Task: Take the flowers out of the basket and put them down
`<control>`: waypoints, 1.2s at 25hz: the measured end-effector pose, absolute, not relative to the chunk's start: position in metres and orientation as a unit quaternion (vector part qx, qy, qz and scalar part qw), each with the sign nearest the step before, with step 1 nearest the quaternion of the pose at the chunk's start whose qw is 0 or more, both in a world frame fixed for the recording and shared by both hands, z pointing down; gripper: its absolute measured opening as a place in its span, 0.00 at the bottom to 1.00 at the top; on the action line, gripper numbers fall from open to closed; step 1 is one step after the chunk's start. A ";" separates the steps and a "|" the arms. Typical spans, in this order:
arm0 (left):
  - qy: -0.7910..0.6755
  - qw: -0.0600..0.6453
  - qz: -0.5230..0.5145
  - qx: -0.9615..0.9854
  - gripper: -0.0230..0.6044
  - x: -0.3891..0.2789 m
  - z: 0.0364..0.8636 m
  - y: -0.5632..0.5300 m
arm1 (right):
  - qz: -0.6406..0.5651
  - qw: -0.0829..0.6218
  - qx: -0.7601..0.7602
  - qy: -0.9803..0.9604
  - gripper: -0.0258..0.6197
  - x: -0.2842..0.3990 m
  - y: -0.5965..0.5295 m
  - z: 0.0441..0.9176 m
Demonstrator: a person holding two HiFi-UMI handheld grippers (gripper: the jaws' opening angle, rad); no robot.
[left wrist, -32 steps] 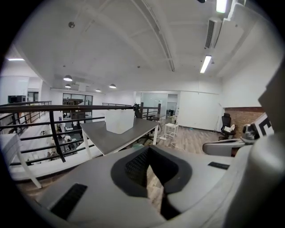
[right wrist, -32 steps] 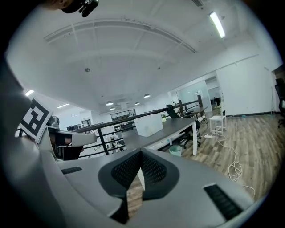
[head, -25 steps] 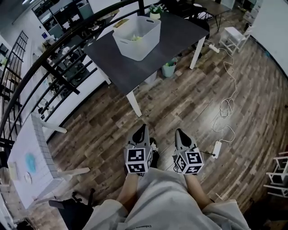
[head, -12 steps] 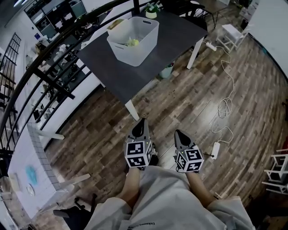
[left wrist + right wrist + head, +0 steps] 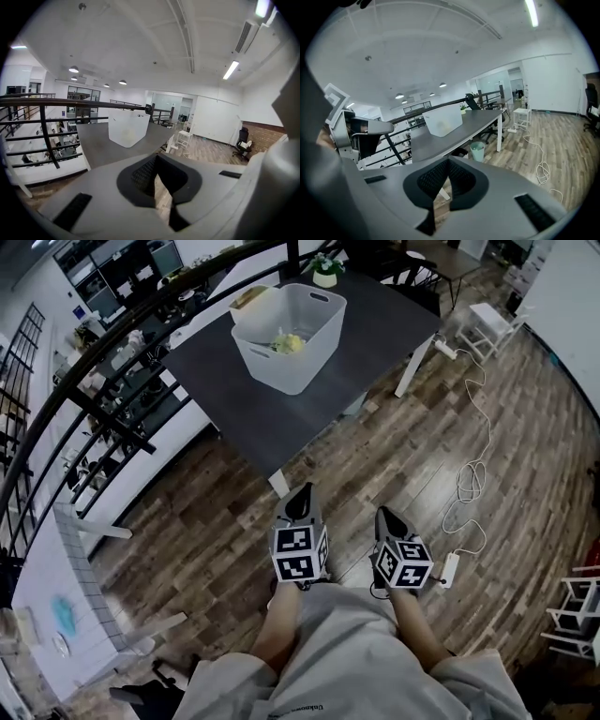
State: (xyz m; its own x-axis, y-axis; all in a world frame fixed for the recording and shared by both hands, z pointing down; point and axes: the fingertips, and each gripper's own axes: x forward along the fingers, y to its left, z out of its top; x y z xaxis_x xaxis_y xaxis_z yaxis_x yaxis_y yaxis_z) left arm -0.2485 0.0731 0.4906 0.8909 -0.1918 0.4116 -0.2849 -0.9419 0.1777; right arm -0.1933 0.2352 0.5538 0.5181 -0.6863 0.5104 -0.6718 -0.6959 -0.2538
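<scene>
A: While the left gripper point(image 5: 300, 495) and right gripper point(image 5: 385, 515) hang above the floor point(image 5: 375, 446), jaws?
B: Both pressed together, nothing between. Flowers point(image 5: 287, 341) lie in the white basket point(image 5: 281, 371) on the dark table point(image 5: 234, 390), well apart from both.

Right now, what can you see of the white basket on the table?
The basket is white and looks like plastic. It is rectangular with rounded corners, its walls taper toward the base, and a slot handle is cut just under the rim. It stands upright on the dark grey table, its top open, with yellowish flowers lying inside.
</scene>
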 end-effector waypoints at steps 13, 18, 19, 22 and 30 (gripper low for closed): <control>-0.128 0.101 0.166 0.972 0.04 -0.154 0.426 0.024 | -0.250 0.008 -0.895 0.370 0.07 -0.070 0.151 0.460; -0.128 0.060 0.174 0.975 0.04 -0.117 0.385 0.008 | -0.213 0.011 -0.907 0.364 0.07 -0.033 0.125 0.413; -0.134 0.065 0.171 0.974 0.04 -0.114 0.378 0.003 | -0.214 0.018 -0.905 0.368 0.07 -0.028 0.120 0.407; -0.153 0.104 0.163 0.969 0.04 -0.125 0.370 -0.010 | -0.236 0.072 -0.890 0.384 0.07 -0.032 0.115 0.405; -0.151 0.097 0.164 0.970 0.04 -0.150 0.391 -0.022 | -0.217 0.048 -0.895 0.386 0.07 -0.045 0.128 0.414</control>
